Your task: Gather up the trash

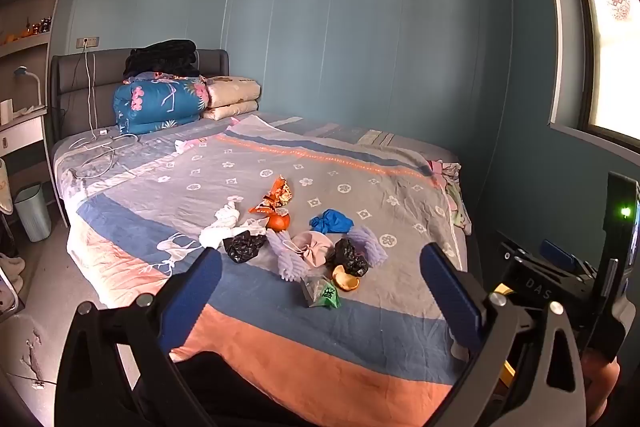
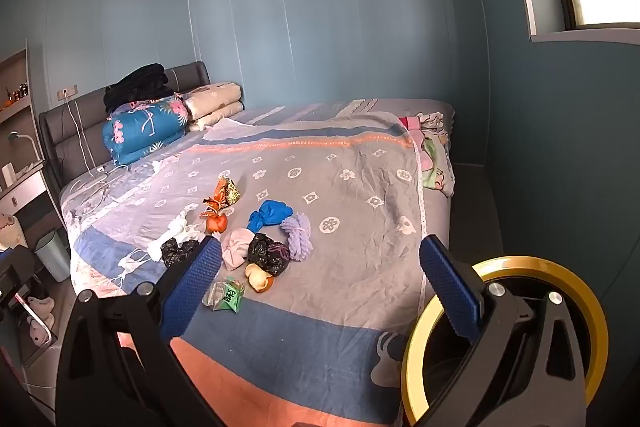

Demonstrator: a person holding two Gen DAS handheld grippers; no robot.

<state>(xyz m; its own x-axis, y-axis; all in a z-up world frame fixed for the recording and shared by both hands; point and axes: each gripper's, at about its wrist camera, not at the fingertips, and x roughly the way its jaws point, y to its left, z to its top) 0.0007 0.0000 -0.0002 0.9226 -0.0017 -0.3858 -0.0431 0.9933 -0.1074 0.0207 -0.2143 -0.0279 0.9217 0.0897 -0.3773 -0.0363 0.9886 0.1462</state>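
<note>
A pile of trash lies on the bed's patterned cover [image 1: 380, 343]: an orange snack wrapper [image 1: 277, 195], an orange fruit [image 1: 278, 223], white tissue [image 1: 220, 227], two black plastic bags [image 1: 242, 246], a blue glove [image 1: 331, 221], a pink cloth [image 1: 314, 247], purple spiky pieces [image 1: 370, 241], an orange peel [image 1: 345, 279] and a green packet [image 1: 325, 294]. My left gripper [image 1: 320, 253] is open, held in the air short of the pile. My right gripper [image 2: 320, 247] is open too, with nothing between its fingers. The green packet [image 2: 229, 297] and peel [image 2: 259, 281] lie nearest it.
A yellow-rimmed round bin [image 2: 504, 263] sits at the bed's near right corner, behind my right finger. A pale blue waste bin [image 1: 32, 211] stands on the floor left of the bed. Folded quilts [image 1: 160, 103] and a charging cable [image 1: 100, 147] lie at the headboard.
</note>
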